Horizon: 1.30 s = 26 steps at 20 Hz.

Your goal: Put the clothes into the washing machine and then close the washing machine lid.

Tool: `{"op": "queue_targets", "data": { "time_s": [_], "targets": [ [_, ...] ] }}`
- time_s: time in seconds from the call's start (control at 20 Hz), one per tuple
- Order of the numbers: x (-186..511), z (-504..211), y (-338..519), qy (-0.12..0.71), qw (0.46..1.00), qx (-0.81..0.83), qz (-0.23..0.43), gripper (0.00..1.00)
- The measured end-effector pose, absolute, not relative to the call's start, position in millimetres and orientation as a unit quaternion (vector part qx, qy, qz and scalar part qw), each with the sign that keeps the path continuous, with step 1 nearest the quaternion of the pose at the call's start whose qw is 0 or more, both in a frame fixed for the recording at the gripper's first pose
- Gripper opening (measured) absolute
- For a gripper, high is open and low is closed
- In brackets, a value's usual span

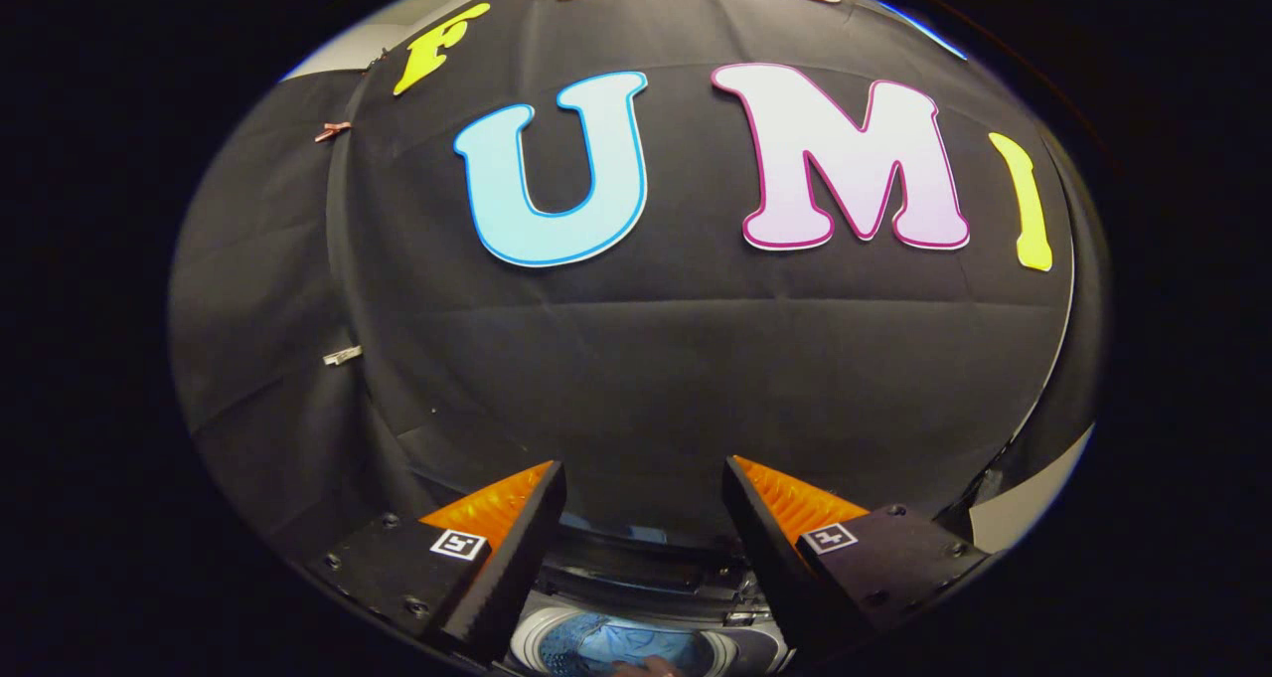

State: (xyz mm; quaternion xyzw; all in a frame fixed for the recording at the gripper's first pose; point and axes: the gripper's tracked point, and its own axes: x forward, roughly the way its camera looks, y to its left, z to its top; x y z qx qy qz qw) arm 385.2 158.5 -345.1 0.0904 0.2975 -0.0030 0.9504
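My gripper (644,478) is open, its two fingers spread wide with nothing between them, held high and facing the black cloth wall. Low down between the finger bases I see the top of the washing machine (636,583) with its round tub opening (621,647). Pale blue cloth (606,647) lies inside the tub. The dark raised part just beyond the opening may be the lid or the control panel; I cannot tell which.
The black cloth wall (676,359) stands close ahead, beyond the fingers. Small clips (342,356) pin the cloth on the left side. A light wall strip (1024,513) shows past the cloth at the right.
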Motion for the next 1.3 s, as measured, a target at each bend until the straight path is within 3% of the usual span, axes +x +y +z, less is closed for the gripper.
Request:
{"op": "queue_targets", "data": {
  "time_s": [0.3,0.75,1.3],
  "targets": [
    [399,-383,153,0.340,0.937,0.085,-0.010,0.99],
    [392,-384,150,0.343,0.935,0.087,-0.011,1.00],
    [301,-368,177,0.370,0.924,0.097,0.012,1.00]
  ]
}}
